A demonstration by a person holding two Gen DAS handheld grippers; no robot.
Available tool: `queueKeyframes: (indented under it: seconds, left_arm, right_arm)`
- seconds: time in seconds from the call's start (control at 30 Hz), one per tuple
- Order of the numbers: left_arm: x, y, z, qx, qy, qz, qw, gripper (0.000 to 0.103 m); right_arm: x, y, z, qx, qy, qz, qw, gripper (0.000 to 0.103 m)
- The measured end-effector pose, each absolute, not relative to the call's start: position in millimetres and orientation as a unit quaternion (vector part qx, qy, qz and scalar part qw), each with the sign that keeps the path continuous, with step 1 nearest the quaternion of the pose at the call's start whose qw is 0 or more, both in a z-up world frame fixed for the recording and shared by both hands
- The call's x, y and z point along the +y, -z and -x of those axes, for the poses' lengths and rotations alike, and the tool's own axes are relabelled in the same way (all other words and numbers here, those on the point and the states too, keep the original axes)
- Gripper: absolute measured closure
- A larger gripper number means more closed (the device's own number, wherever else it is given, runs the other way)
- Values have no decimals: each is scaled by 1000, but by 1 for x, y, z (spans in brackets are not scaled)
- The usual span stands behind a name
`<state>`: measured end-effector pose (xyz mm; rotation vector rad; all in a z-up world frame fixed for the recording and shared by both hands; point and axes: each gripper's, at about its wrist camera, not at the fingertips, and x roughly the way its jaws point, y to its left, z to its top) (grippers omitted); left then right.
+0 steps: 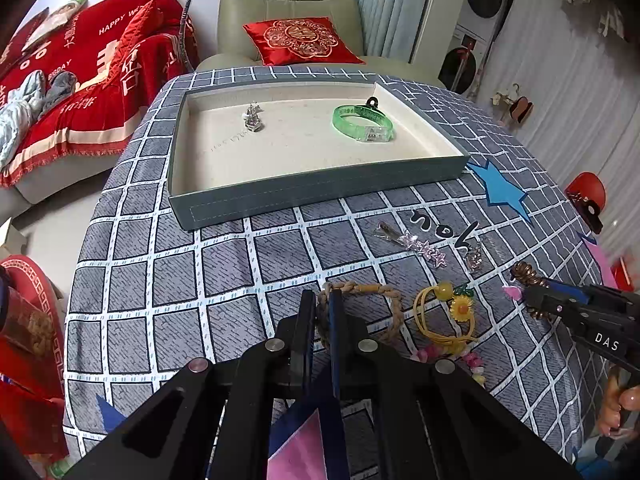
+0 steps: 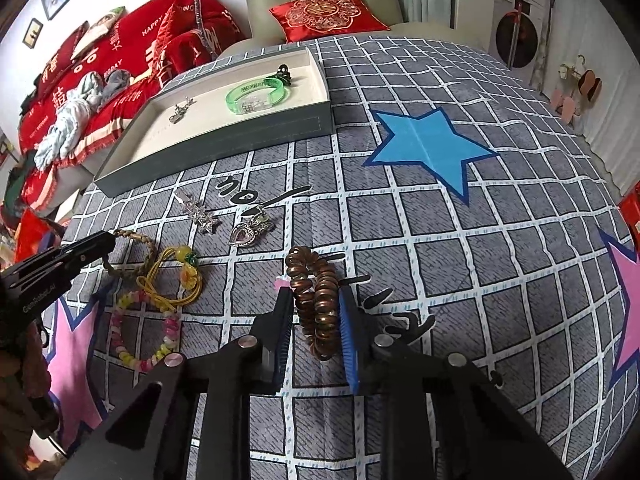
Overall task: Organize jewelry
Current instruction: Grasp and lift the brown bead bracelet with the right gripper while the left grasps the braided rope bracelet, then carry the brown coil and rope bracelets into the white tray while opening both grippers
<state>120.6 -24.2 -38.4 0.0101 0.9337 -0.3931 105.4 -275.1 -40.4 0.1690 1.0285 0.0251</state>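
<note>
The left hand-held gripper (image 1: 322,316) pinches the tan braided rope bracelet (image 1: 362,304) on the grid-patterned table (image 1: 160,280). The right hand-held gripper (image 2: 316,320) clasps the coiled brown spiral hair tie (image 2: 316,300), near the grey tray (image 1: 300,188).

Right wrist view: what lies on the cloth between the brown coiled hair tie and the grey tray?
In the right wrist view, a heart-shaped silver pendant and a sparkly star hair clip lie between the brown coiled hair tie and the grey tray.

"HAPPY" and "BIGDAY" stand on the red blanket (image 1: 92,80). "DAS" marks the right gripper (image 1: 524,300); "GenRobot.AI" marks the left gripper (image 2: 108,246).
</note>
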Motion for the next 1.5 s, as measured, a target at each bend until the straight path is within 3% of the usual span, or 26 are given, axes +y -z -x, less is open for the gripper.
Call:
queueKeyframes:
  seconds: [0.77, 1.2, 1.5]
  left_arm:
    - [-11, -15, -130, 405, 215, 29, 888, 80]
    - [-5, -56, -191, 371, 212, 43, 903, 80]
    - [-2, -45, -254, 384, 194, 52, 901, 80]
  right_arm:
    - [-277, 5, -131, 461, -45, -107, 880, 79]
    - [-252, -29, -213, 450, -95, -112, 881, 79]
    - [-220, -19, -291, 473, -121, -101, 867, 79]
